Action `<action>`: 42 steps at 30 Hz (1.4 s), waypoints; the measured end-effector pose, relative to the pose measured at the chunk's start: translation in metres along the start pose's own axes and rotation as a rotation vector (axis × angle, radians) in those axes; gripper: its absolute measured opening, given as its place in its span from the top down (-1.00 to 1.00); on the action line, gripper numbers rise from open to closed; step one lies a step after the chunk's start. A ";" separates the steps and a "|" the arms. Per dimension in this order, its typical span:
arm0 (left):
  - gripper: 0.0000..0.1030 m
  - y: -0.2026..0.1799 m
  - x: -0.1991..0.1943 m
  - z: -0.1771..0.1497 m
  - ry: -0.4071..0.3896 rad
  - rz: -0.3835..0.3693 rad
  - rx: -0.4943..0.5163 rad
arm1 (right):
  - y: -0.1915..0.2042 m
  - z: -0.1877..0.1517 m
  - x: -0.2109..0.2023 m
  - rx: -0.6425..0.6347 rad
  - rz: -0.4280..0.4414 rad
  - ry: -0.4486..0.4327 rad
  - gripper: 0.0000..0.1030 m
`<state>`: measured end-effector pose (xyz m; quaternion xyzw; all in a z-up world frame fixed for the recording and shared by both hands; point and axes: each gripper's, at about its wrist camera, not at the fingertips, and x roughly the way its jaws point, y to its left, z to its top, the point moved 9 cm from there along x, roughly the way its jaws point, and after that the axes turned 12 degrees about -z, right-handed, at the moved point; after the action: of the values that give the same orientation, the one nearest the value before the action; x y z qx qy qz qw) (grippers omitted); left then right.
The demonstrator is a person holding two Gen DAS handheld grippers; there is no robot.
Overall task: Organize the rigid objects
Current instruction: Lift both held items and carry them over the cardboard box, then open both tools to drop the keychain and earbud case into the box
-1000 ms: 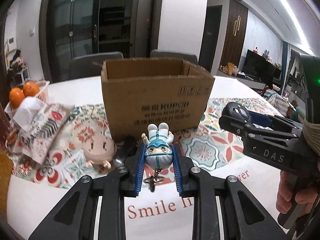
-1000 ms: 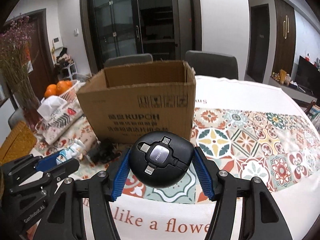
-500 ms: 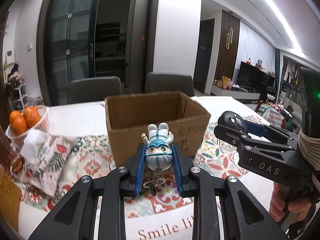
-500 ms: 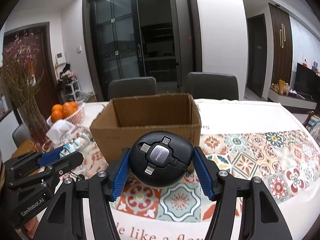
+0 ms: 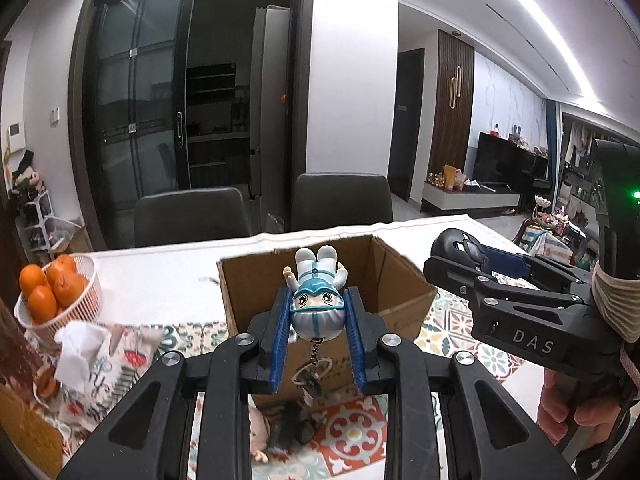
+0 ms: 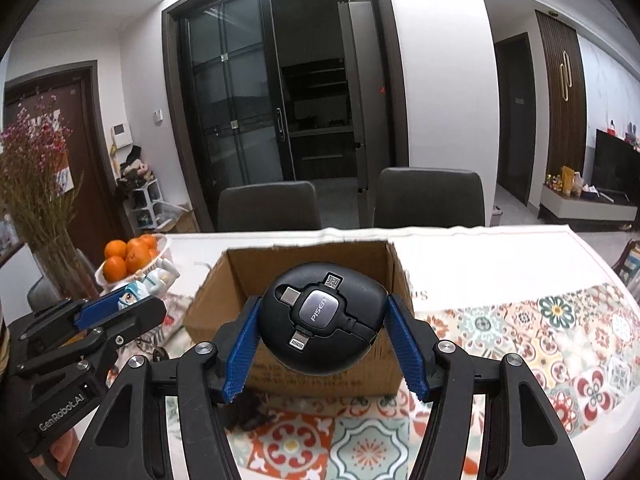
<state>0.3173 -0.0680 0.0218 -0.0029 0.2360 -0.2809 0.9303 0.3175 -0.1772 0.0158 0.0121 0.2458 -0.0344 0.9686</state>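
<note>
My left gripper (image 5: 317, 322) is shut on a small white-and-blue figurine keychain (image 5: 316, 304), held upside down above the near wall of the open cardboard box (image 5: 404, 280). Its key ring (image 5: 311, 374) dangles below. My right gripper (image 6: 323, 330) is shut on a round black cable winder (image 6: 322, 322), held above the near wall of the same box (image 6: 236, 272). Each gripper shows in the other's view: the right one (image 5: 456, 248) and the left one (image 6: 120, 306).
A pink doll head (image 5: 258, 430) and a dark object (image 5: 288, 426) lie on the patterned tablecloth (image 6: 560, 344) in front of the box. A white basket of oranges (image 5: 56, 292) and a tissue pouch (image 5: 96, 364) stand at the left. Two chairs (image 6: 428, 196) stand behind the table.
Both grippers have risen with their objects, from low in front of the box to above its near wall; the box's inside now shows.
</note>
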 end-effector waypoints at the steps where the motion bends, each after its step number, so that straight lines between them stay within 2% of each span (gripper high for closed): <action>1: 0.49 0.001 0.001 0.004 -0.003 -0.003 0.000 | 0.001 0.003 0.001 -0.001 -0.001 -0.002 -0.20; 9: 0.49 0.013 0.021 0.034 -0.002 -0.004 0.001 | 0.002 0.025 0.017 -0.010 -0.002 0.002 -0.20; 15: 0.49 0.022 0.042 0.043 0.025 0.008 0.014 | 0.003 0.028 0.040 -0.033 -0.005 0.036 -0.21; 26: 0.48 0.040 0.091 0.033 0.129 -0.002 -0.020 | 0.004 0.022 0.087 -0.059 -0.017 0.125 -0.20; 31: 0.48 0.046 0.109 0.021 0.178 -0.009 -0.043 | 0.004 0.023 0.096 -0.083 -0.041 0.119 -0.20; 32: 0.46 0.046 0.112 0.018 0.188 -0.011 -0.048 | 0.004 0.022 0.097 -0.085 -0.044 0.121 -0.20; 33: 0.21 0.046 0.114 0.016 0.196 -0.015 -0.056 | 0.004 0.021 0.098 -0.089 -0.046 0.124 -0.20; 35: 0.02 0.044 0.113 0.012 0.199 -0.008 -0.058 | 0.003 0.019 0.100 -0.085 -0.046 0.134 -0.21; 42: 0.01 0.041 0.100 0.009 0.183 0.022 -0.037 | 0.000 0.010 0.097 -0.077 -0.043 0.146 -0.21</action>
<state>0.4154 -0.0868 -0.0195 0.0082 0.3252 -0.2652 0.9077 0.4075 -0.1840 -0.0219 -0.0280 0.3173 -0.0447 0.9469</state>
